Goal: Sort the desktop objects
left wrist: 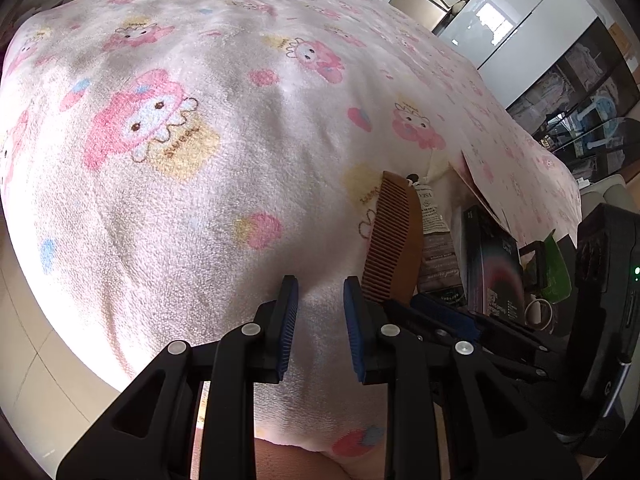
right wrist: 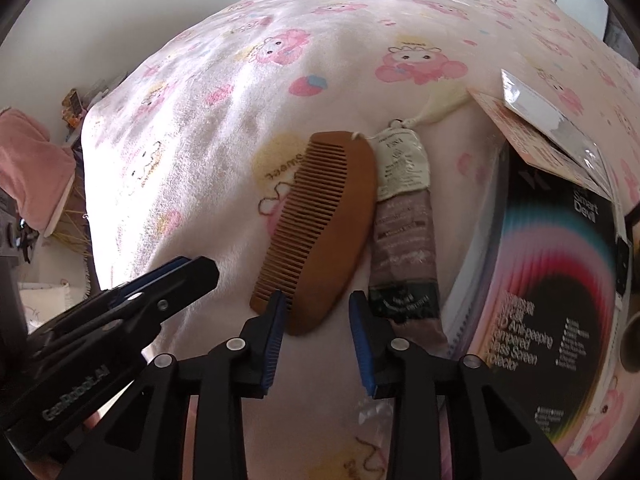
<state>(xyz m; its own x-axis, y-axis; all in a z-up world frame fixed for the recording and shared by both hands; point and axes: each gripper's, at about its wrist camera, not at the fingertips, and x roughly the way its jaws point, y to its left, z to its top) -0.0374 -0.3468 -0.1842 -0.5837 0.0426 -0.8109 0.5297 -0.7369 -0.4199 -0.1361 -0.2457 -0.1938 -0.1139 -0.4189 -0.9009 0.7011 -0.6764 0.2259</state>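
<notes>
Right gripper (right wrist: 318,332) open and empty, hovering at the near end of the comb (right wrist: 324,232) on the desk; comb's long axis runs away from us. Left gripper (left wrist: 320,320) open too, comb to its right, so right's nearer.

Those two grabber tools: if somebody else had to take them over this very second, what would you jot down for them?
Left gripper: open, empty, over bare blanket.
Right gripper: open, empty, its tips at the near end of the wooden comb.
Lying beside the comb, left to right: a tube, then a black screen-protector box, with a flat packet overlapping the box's far end.
Done: nothing visibly sorted.
Left: everything; the comb looks like the likely first pick.
</notes>
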